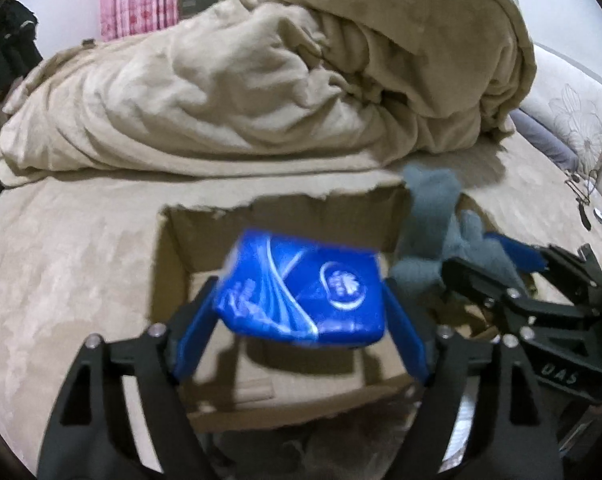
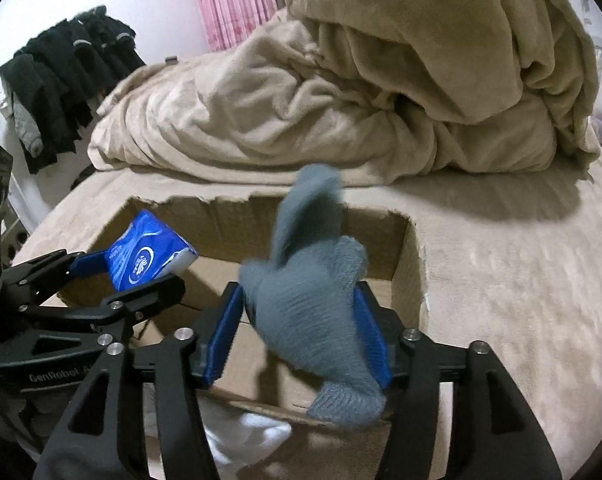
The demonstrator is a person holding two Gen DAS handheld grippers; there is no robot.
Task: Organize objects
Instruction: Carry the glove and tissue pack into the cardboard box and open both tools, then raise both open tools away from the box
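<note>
An open cardboard box point(image 1: 301, 216) point(image 2: 221, 224) stands on the bed in front of both grippers. In the left wrist view my left gripper point(image 1: 301, 284) is over the box with a blue tissue pack point(image 1: 301, 300) between its blue fingers. The pack is blurred and tilted, with a gap at the right finger point(image 1: 405, 340). The right wrist view shows the same pack point(image 2: 145, 256) in that gripper point(image 2: 141, 272). My right gripper point(image 2: 297, 286) point(image 1: 489, 264) has a blurred grey knitted cloth point(image 2: 305, 300) point(image 1: 429, 208) hanging loose between its spread fingers over the box's near right side.
A heaped beige blanket point(image 1: 301, 72) fills the bed behind the box. Dark clothes point(image 2: 61, 72) hang at the left by a pink curtain point(image 2: 233, 4). A pillow point(image 1: 573, 120) lies at far right. White cloth point(image 2: 253, 428) shows below the box's near edge.
</note>
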